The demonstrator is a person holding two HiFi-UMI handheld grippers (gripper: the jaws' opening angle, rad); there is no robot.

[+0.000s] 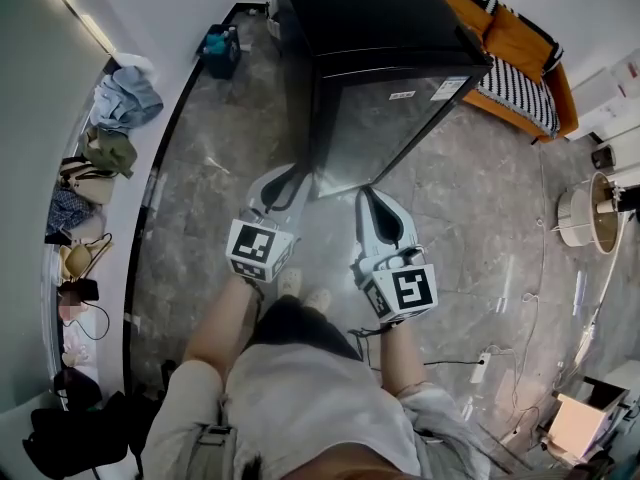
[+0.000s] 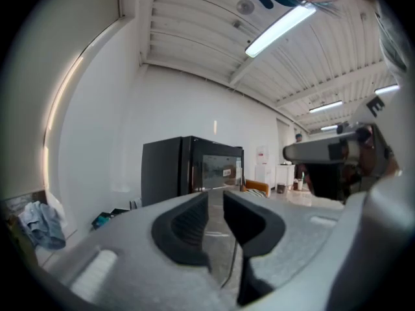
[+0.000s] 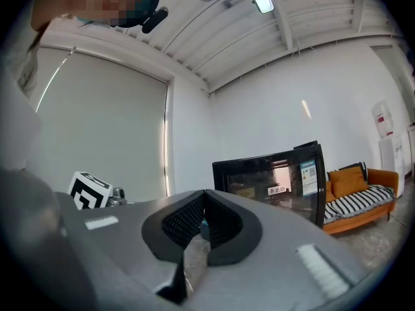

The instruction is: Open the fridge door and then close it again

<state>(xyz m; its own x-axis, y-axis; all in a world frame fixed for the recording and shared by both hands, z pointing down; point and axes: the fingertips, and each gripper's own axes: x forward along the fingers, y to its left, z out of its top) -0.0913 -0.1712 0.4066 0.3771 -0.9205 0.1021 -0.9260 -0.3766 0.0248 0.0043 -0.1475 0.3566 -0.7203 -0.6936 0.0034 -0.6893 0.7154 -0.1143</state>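
The left gripper (image 2: 215, 196) holds its ridged black pads a narrow slit apart, nothing between them; the right gripper (image 3: 204, 196) has its tips together, empty. Just ahead, the boxy black fridge (image 1: 400, 118) stands on the glossy grey marbled floor (image 1: 480, 208) near its wall edge. Its glass door is shut and too reflective to show what is inside.

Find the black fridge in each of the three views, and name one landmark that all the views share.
Head view: fridge at top centre.
Left gripper view: fridge just left of centre, at mid-height.
Right gripper view: fridge right of centre, below mid-height.
Shared landmark: the orange sofa, to the fridge's right in every view.
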